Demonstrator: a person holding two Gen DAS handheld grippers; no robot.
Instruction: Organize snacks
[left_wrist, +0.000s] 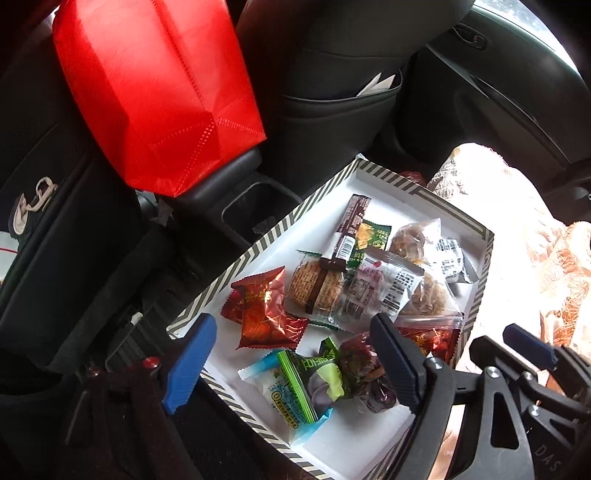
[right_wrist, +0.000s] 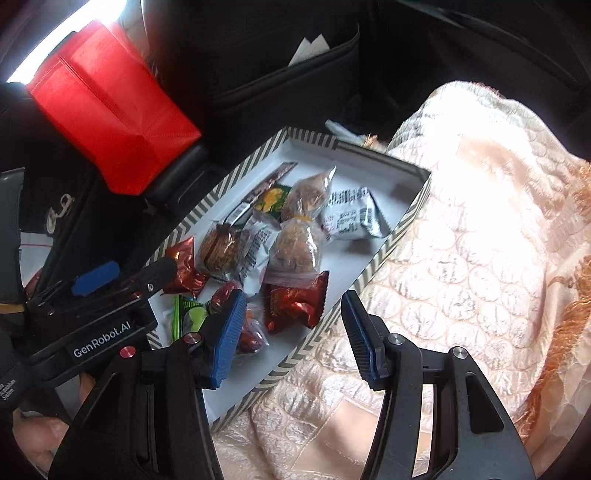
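A shallow box with a striped rim (left_wrist: 280, 225) (right_wrist: 221, 184) holds several wrapped snacks. Among them are red foil packets (left_wrist: 262, 314), a green and white packet (left_wrist: 295, 384), a clear pack of dark red fruit (left_wrist: 362, 365), wrapped biscuits (left_wrist: 314, 288), a brown bar (left_wrist: 351, 229) and a white packet (right_wrist: 351, 218). My left gripper (left_wrist: 293, 321) hangs open over the near end of the box, holding nothing. My right gripper (right_wrist: 293, 295) is open too, straddling the box's right rim above a red foil packet (right_wrist: 295, 299), with nothing gripped.
The box rests on a pale patterned blanket (right_wrist: 480, 240) on a car seat. A red fabric bag (left_wrist: 155, 85) sits on the centre armrest beyond the box. Black seat backs with a pocket (left_wrist: 340, 96) close off the far side. A hand (right_wrist: 40, 432) holds the left gripper.
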